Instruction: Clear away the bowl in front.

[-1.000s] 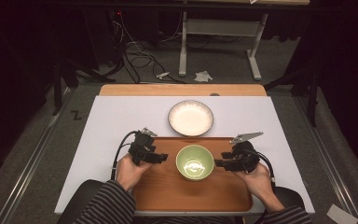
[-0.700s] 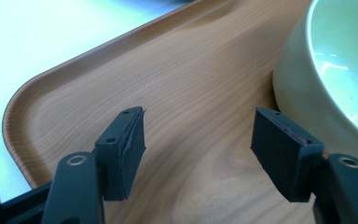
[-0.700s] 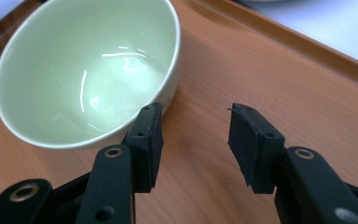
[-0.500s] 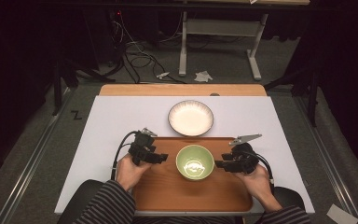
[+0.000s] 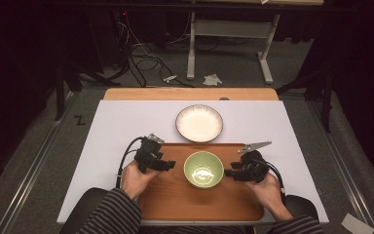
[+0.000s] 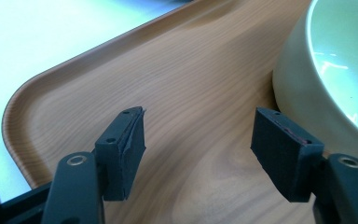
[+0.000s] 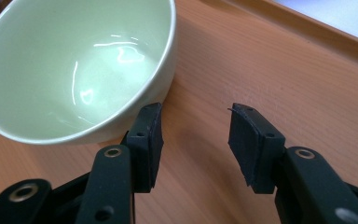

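Pale green and glossy inside, the bowl (image 5: pixel 203 169) is sitting on the wooden tray (image 5: pixel 175 200), toward its far edge and midway across. I am holding the left gripper (image 5: pixel 168 165) over the tray just beside the bowl's left side, and the right gripper (image 5: pixel 229 172) just beside its right side, both pointing inward at it.

In the left gripper view I am seeing both jaws standing wide apart with bare tray wood between them; the bowl (image 6: pixel 335 70) is lying outside the gap, close against the outer face of the right-hand jaw. I cannot tell whether it is touching.

In the right gripper view the jaws are likewise spread wide over bare wood. The bowl (image 7: pixel 74 65) is lying outside the gap, its wall right beside the tip of the left-hand jaw.

A white dark-rimmed plate (image 5: pixel 199 123) is resting beyond the tray on the white table cover (image 5: pixel 126 122), near the tray's far edge.
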Demonstrator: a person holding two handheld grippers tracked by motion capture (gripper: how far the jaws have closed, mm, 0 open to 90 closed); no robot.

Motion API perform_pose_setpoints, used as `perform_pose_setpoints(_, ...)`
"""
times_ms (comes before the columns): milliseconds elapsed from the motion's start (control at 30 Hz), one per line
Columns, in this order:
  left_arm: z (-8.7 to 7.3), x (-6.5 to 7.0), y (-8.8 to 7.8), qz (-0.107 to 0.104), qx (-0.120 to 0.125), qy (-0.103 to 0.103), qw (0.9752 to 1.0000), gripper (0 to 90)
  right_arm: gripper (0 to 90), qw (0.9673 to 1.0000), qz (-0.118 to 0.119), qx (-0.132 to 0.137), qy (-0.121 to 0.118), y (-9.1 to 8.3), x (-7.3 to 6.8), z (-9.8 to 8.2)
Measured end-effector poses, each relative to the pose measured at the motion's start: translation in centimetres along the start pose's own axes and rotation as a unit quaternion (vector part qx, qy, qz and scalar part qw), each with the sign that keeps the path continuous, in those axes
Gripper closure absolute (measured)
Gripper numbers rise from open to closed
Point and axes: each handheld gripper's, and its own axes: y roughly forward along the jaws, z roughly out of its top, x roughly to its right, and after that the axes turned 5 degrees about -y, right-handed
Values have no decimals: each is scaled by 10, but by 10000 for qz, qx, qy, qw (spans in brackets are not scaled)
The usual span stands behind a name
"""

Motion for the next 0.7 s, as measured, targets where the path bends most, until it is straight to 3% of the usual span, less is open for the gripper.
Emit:
perform_pose_setpoints(467,0,0,0,8,-7,17,10000,346,544,9992,-248,-309,-78,10,2,-3)
perform_pose_setpoints(700,0,0,0,41,29,1,10000,346,536,9979,-343,-479,-252,15,-6,-3)
